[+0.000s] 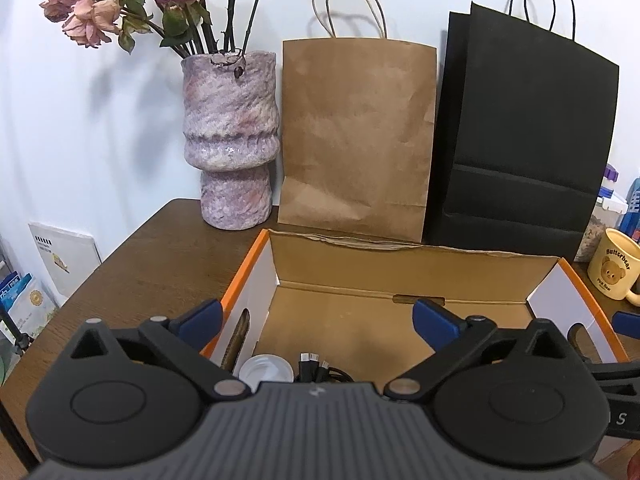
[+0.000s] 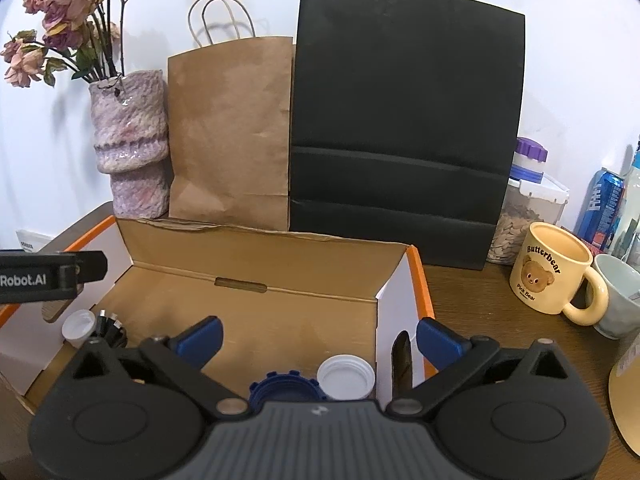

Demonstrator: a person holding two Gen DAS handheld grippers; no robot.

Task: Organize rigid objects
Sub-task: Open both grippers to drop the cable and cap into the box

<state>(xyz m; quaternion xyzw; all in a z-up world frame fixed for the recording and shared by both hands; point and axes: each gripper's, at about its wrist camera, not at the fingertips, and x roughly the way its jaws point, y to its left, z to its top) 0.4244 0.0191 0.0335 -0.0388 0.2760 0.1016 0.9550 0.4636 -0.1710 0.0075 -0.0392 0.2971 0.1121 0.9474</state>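
Both the left gripper (image 1: 316,316) and right gripper (image 2: 318,338), jaws spread and empty, hang over the orange-edged open cardboard box (image 2: 248,268), whose middle floor lies bare.

We see a brown cardboard box (image 2: 256,276) with orange edges and white side walls, holding a white cap (image 2: 346,376) and a dark blue cap (image 2: 286,388). Behind it stand a mottled pink-purple vase (image 1: 230,136), a tan paper bag (image 1: 356,136) and a black bag (image 2: 404,128); the cream mug (image 2: 548,276) bears a brown bear.
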